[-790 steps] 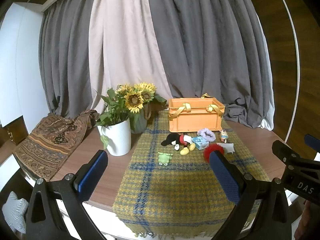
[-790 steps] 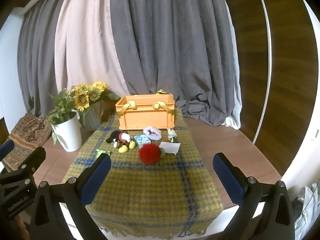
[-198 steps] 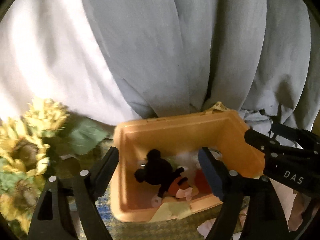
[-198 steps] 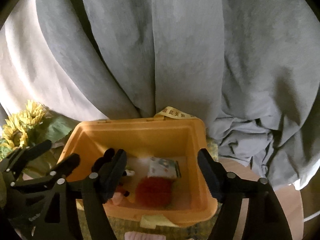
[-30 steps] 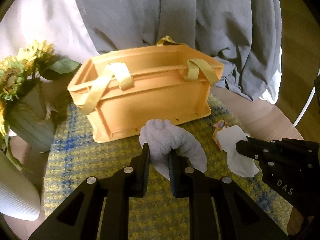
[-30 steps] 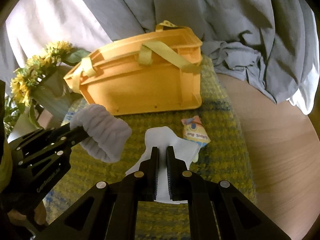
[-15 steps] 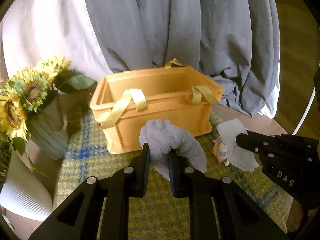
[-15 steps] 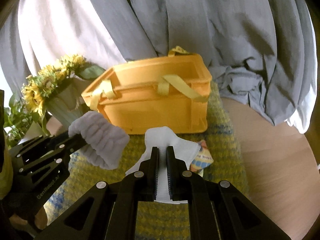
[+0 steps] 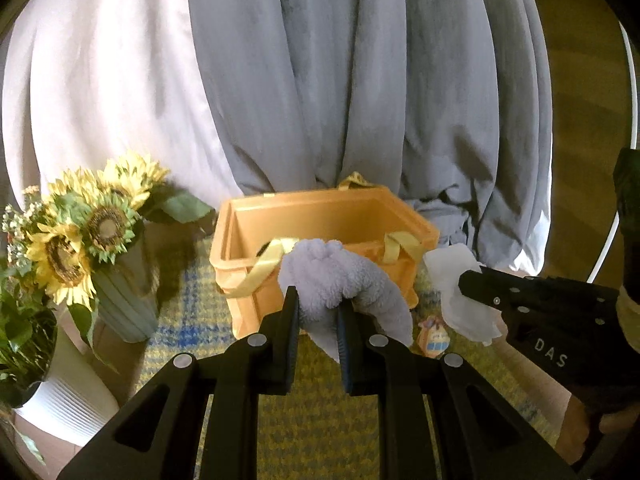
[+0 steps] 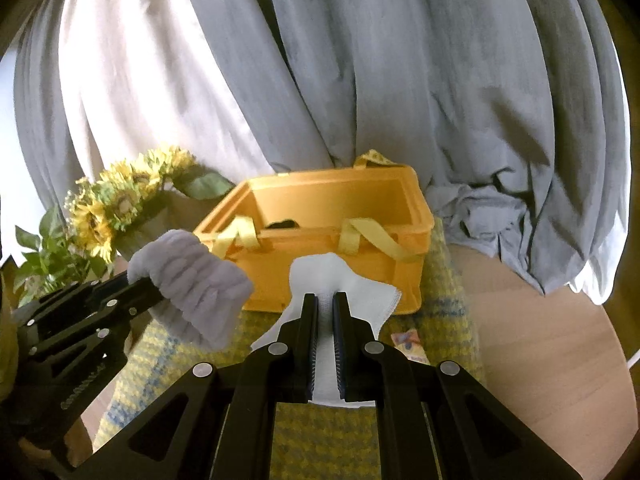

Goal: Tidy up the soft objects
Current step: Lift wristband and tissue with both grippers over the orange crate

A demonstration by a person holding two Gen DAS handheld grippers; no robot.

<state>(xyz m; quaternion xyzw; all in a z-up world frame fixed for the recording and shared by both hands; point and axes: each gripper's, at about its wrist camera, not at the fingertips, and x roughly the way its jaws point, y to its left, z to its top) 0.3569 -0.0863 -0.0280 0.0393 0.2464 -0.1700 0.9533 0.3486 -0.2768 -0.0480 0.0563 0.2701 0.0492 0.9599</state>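
Note:
My left gripper (image 9: 318, 300) is shut on a fluffy lilac scrunchie (image 9: 340, 276), held in the air in front of the orange crate (image 9: 320, 216). In the right wrist view the same scrunchie (image 10: 196, 276) hangs at the left. My right gripper (image 10: 325, 298) is shut on a white cloth (image 10: 340, 280), also lifted before the crate (image 10: 332, 200). The cloth (image 9: 456, 280) shows at the right of the left wrist view, pinched by the right gripper (image 9: 466, 278). A dark plush edge (image 10: 282, 224) peeks over the crate's rim. A small printed packet (image 9: 434, 334) (image 10: 408, 344) lies on the runner below.
A yellow and blue woven runner (image 9: 320, 412) covers the round wooden table (image 10: 540, 340). Sunflowers (image 9: 80, 224) in a green vase (image 9: 124, 300) and a white ribbed pot (image 9: 68, 392) stand at the left. Grey and pale curtains (image 9: 360, 80) hang right behind the crate.
Both grippers have risen with the scrunchie and the cloth, and tilted up. The crate now sits lower in view with its open top showing. The packet stays on the runner.

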